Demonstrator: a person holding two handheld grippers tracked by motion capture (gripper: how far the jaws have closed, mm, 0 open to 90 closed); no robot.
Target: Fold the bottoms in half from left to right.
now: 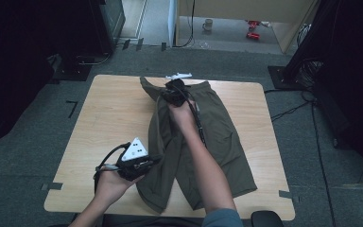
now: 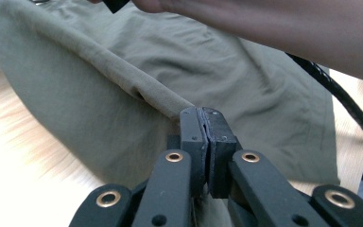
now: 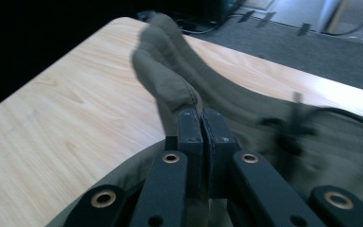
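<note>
Between my two tongs hangs one long edge of the olive shorts, and that edge is where trouble could start. My left tongs are clamped shut on a thin ridge of cloth near the leg hem, jaws pressed together with only a sliver of fabric pinched. My right tongs are closed tight on the thick, stitched waistband corner, which bunches up just past the jaw tips. The left bite looks shallow to me; if I pull the two hands further apart, I reckon that fold could slide out and the leg would drop back in a heap. The right cable trails across the cloth beside my forearm, so it could drag or snag the fabric as I carry the edge over. Uneven lifting would also leave the fold crooked.

As for the shorts themselves: soft, thin, matte weave, lightly creased, legs spread toward me on the pale wooden surface. Everything to the right of my tongs lies flat; the side I hold is lifted and rolled inward.
</note>
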